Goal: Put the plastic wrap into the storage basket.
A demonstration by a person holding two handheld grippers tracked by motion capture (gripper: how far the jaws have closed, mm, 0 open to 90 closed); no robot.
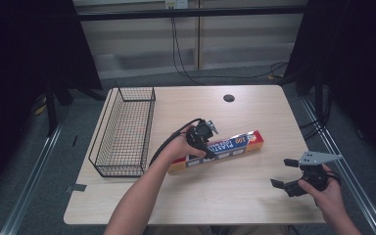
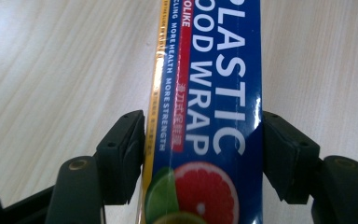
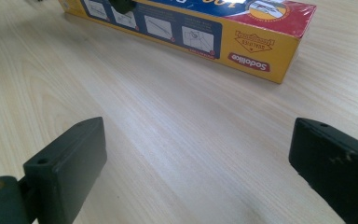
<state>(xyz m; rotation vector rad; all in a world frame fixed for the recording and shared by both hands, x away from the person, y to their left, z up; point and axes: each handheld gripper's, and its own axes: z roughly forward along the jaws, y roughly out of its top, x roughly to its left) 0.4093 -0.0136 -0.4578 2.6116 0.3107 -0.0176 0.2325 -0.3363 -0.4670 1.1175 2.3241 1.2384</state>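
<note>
A long plastic wrap box (image 1: 237, 143), blue on top with a yellow side and a red end, lies slantwise on the middle of the wooden table (image 1: 225, 196). My left gripper (image 1: 204, 148) comes down on the box's left half. In the left gripper view both jaws press against the sides of the box (image 2: 214, 93), so my left gripper (image 2: 203, 135) is shut on it. My right gripper (image 1: 283, 172) hovers open near the table's front right, apart from the box. Its view shows the box's yellow side (image 3: 191, 37) ahead across bare wood, with nothing in my right gripper (image 3: 198, 154).
A black wire basket (image 1: 148, 122) stands along the table's left side, close to my left forearm. A round dark hole (image 1: 228, 98) sits near the table's far edge. Cables hang behind the table.
</note>
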